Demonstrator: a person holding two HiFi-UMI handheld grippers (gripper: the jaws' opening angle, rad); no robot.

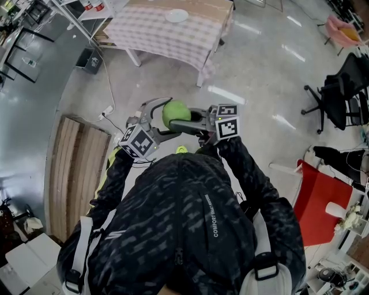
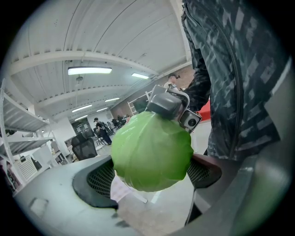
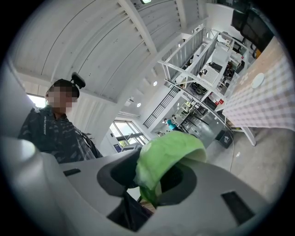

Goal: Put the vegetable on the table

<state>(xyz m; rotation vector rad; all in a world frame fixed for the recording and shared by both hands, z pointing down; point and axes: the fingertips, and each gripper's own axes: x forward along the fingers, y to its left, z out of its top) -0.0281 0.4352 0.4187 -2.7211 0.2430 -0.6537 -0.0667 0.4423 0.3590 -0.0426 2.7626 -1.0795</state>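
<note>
A round green cabbage hangs in the air in front of the person's chest, between both grippers. My right gripper reaches in from the right and is shut on it; in the right gripper view the leaves are wedged between its jaws. My left gripper comes from the left with its jaws around the cabbage, whose sides lie against both pads. The table with a checked cloth stands far ahead, a white plate on it.
A slatted wooden bench lies on the floor at the left, with a power strip and cable near it. A black office chair and a red board stand at the right. Grey floor lies between me and the table.
</note>
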